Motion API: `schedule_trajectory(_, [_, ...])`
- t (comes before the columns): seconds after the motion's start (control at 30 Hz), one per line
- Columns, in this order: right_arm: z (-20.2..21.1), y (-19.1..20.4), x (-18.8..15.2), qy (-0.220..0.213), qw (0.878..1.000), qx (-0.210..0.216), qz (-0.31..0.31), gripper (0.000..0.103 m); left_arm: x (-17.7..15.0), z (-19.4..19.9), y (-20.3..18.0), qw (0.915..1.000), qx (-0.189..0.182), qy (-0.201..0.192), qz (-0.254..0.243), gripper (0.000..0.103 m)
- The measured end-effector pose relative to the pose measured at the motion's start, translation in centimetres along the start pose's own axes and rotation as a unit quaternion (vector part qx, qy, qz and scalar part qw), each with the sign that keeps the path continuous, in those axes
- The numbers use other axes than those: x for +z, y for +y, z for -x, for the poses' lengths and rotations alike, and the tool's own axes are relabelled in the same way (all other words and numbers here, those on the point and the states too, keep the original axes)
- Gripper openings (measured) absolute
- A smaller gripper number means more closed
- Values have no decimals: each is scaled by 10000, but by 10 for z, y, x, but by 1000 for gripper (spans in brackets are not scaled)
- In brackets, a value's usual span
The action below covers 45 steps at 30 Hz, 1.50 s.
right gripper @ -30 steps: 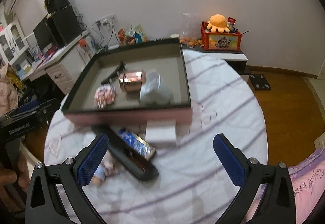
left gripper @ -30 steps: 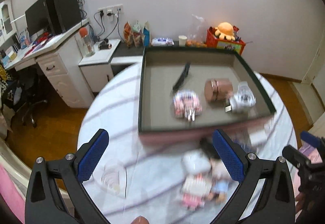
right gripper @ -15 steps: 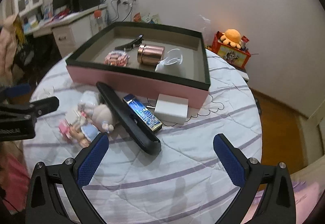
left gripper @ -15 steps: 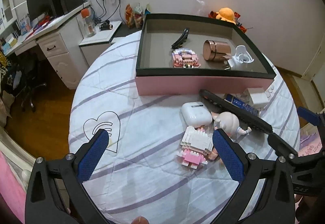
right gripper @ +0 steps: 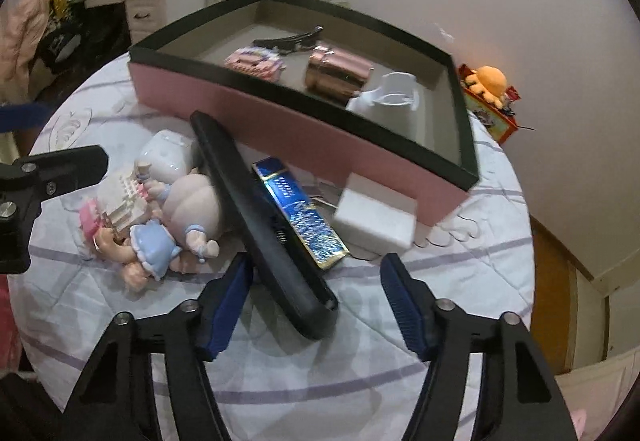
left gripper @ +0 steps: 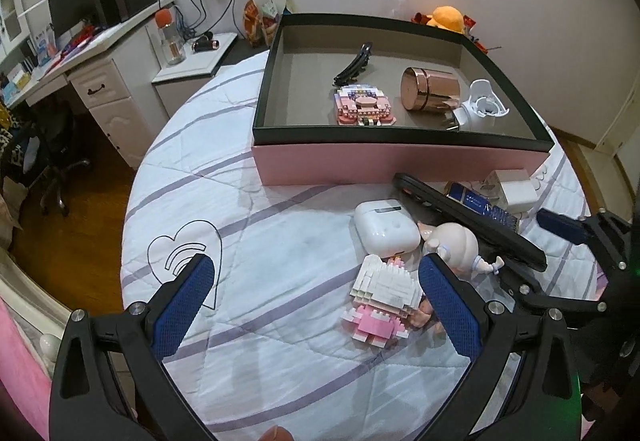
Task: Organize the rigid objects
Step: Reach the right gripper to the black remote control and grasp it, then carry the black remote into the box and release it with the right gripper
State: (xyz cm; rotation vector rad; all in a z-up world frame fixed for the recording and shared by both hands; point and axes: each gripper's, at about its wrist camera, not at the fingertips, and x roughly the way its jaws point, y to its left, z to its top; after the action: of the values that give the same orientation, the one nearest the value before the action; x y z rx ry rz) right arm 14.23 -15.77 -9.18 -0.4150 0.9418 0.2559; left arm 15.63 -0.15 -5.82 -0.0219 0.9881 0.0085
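Observation:
A pink box with a dark rim (left gripper: pixel 400 165) (right gripper: pixel 304 129) holds a black hair clip (left gripper: pixel 354 64), a pink brick model (left gripper: pixel 362 106), a copper tin (left gripper: pixel 430 94) and a white holder (left gripper: pixel 484 109). In front lie a white earbud case (left gripper: pixel 386 227), a doll (left gripper: pixel 454 243) (right gripper: pixel 188 209), a white-pink brick figure (left gripper: pixel 384 295), a long black case (right gripper: pixel 264 221), a blue packet (right gripper: pixel 300 213) and a white charger (right gripper: pixel 374 219). My left gripper (left gripper: pixel 316 305) is open, its right finger beside the brick figure. My right gripper (right gripper: pixel 316 301) is open around the black case's near end.
The round table (left gripper: pixel 240 241) has a striped white cloth. A desk with drawers (left gripper: pixel 100 89) stands at the left, above wooden floor. An orange plush toy (right gripper: pixel 490 79) sits on a red box near the wall behind the table.
Both grippers have come down and closer to the items in front of the box. The right gripper now straddles the black case's end.

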Motion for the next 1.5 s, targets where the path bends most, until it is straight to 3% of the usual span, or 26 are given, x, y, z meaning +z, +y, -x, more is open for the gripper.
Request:
schedule_trajectory(0.07, [-6,2,1,102,9999,83,45,44,1,-2,-1,10000,-5,16,-1,103])
schedule_trajectory(0.2, [-8,4,0,120,9996,242,31,33,2,-3,-2,10000,-6,20,1,103])
schedule_trajectory(0.8, [26,-19,-13,-154,9864,1395,-855,18,3,9,-10,9999,-17,-141,-58,103])
schedule_trajectory(1.5, [53,-28,-2,-706,9773,1604,-1187,15,17,20,-8,9994,-6,-347,-38,103])
